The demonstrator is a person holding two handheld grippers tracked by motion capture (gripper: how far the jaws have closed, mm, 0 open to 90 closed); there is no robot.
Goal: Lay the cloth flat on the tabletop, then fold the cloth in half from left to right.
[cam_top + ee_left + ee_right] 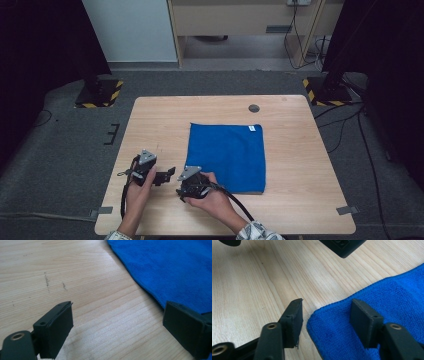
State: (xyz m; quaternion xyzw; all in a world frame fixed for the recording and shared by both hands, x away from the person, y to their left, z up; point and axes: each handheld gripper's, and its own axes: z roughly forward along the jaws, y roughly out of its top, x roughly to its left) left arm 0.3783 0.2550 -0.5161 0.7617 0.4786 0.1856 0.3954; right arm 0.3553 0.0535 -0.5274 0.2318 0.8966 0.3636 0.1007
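Nearest me, high view: my two hands enter from the counter's [150, 220] near edge. The left hand-held gripper [167, 175] sits on bare wood just left of the blue cloth [227, 155]; the right hand-held gripper [187, 192] sits at the cloth's near-left corner.

Right hand-held gripper [325, 315], its own view: jaws moderately spread, holding nothing. They straddle the rounded cloth corner [317, 317], one jaw over bare wood, the other over the blue pile. I cannot tell whether either jaw touches the cloth.

Left hand-held gripper [117, 322], its own view: jaws wide, nothing between them but wood grain. The cloth's [170, 270] left edge runs diagonally past the right-side jaw; that jaw sits at the hem, the other well clear on bare wood.

Open room: wide bare wood left of the cloth and along the near edge; a broad strip to its right.

Farther: the cloth lies flat, roughly centred, with a small white tag [252, 128] at its far-right corner, seen from the high view. Beyond it, a round grommet [254, 108] near the counter's far edge.
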